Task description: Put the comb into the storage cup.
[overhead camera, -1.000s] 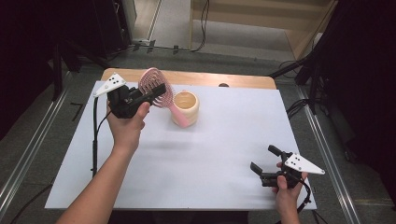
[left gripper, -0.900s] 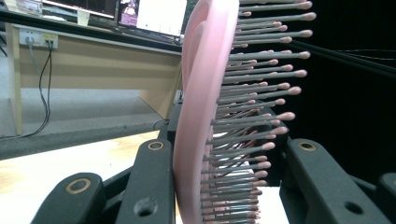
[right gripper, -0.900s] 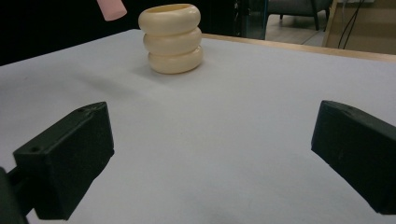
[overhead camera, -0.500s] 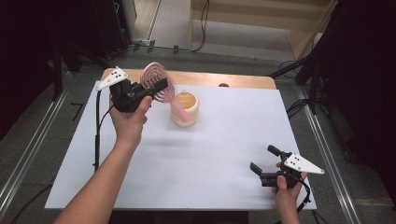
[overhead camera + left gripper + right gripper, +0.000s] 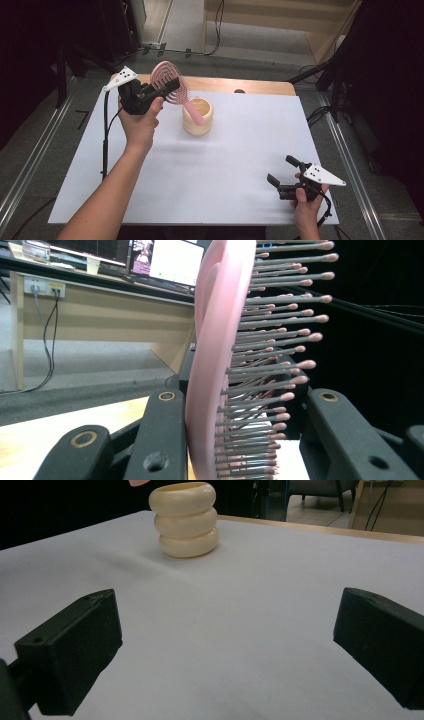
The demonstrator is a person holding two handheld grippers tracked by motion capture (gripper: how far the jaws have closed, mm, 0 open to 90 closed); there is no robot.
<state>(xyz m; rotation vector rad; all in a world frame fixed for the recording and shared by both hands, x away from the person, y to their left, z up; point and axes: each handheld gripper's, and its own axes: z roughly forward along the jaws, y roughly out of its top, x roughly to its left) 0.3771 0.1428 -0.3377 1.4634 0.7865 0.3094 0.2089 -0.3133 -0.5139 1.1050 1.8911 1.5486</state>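
A pink hairbrush (image 5: 169,82) is held up above the table's back left, its head clamped in my left gripper (image 5: 167,89). In the left gripper view the brush head (image 5: 215,365) stands between the two black jaws, bristles toward the right jaw. The brush's handle slants down over the mouth of a cream ringed cup (image 5: 198,118); whether it touches the cup I cannot tell. My right gripper (image 5: 282,171) rests near the table's front right, open, with nothing between its jaws. The cup (image 5: 186,520) stands far ahead of it in the right gripper view.
The white table top (image 5: 225,165) spreads between the two hands. A wooden strip (image 5: 240,85) runs along its back edge. A black cable (image 5: 105,135) hangs from the left gripper down the table's left side. Dark stands and rails flank the table.
My left hand has tilted and lifted the brush slightly, swinging its handle down toward the cup's mouth. The right gripper has stayed put.
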